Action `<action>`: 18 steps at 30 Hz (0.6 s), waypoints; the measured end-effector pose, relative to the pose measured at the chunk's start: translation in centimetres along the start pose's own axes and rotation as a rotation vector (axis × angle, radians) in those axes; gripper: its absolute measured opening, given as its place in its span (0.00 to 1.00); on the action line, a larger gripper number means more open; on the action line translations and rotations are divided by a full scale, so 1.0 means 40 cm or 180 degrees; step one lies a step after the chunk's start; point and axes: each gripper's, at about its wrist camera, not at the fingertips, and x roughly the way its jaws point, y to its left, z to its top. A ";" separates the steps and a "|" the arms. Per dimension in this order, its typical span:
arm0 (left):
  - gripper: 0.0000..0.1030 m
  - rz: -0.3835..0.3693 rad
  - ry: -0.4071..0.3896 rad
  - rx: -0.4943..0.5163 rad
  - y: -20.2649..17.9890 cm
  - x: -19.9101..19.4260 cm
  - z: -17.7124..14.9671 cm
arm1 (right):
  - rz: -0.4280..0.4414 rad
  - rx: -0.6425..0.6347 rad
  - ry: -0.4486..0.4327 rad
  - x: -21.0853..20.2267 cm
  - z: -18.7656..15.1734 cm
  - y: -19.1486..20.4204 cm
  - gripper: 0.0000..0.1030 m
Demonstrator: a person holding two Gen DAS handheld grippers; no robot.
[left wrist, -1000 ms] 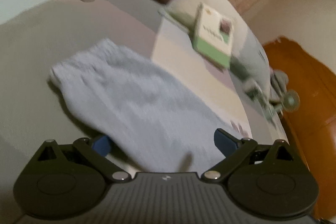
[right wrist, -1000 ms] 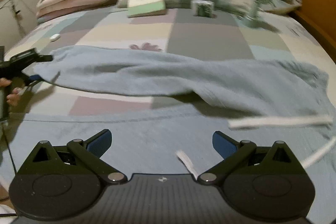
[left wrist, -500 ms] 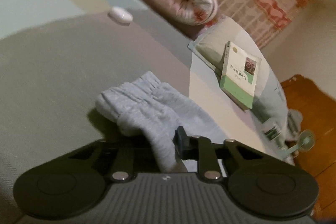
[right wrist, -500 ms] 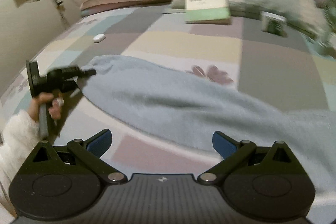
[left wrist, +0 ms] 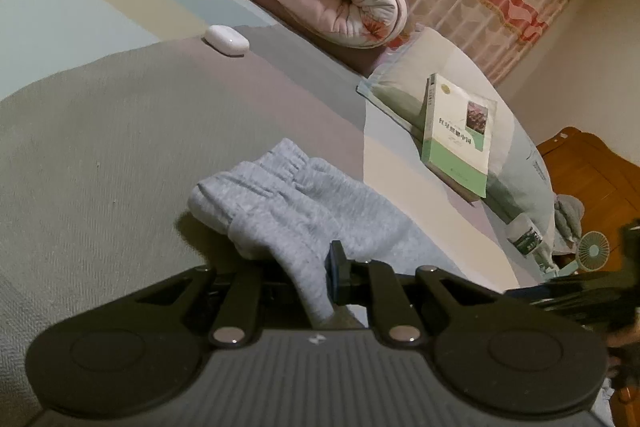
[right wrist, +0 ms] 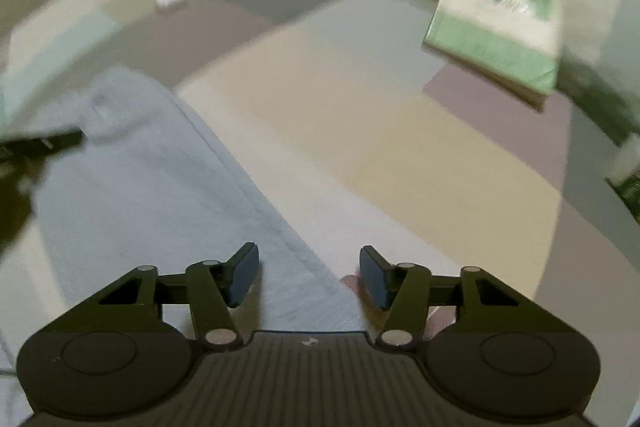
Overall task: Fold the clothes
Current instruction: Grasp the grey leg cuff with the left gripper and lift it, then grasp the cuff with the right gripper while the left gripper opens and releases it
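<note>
Pinching grey trousers (left wrist: pixel 304 223) near the cuff, left gripper (left wrist: pixel 316 279) is clamping fabric; right gripper (right wrist: pixel 308 277) — jaws spread — is hovering over the leg (blurred view), on bedspread (left wrist: pixel 100 147).

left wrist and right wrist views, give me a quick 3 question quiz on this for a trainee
1. True or false: the left gripper is shut on the cuff end of the grey sweatpants.
2. What lies on the pillow? A) the green and white book B) a phone C) a mug
3. Fill in: the right gripper has its fingers ____, with the edge of the sweatpants between them.

Key: 1 true; 2 A; 3 open
</note>
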 end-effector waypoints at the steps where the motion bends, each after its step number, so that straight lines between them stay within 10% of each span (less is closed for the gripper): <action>1: 0.11 0.0002 0.0001 0.0005 0.000 -0.001 0.000 | 0.0015 -0.0051 0.0086 0.024 0.004 -0.009 0.56; 4: 0.11 0.0014 -0.0004 0.0024 -0.003 -0.004 -0.001 | 0.0121 -0.0121 0.0095 0.031 -0.003 -0.015 0.42; 6: 0.11 0.0021 -0.0029 0.0041 -0.007 -0.005 -0.003 | 0.0182 -0.0217 0.0079 0.024 -0.006 0.002 0.08; 18: 0.11 -0.0205 -0.0529 0.0238 -0.034 -0.051 -0.011 | -0.0395 -0.0287 -0.0338 -0.012 0.077 -0.002 0.07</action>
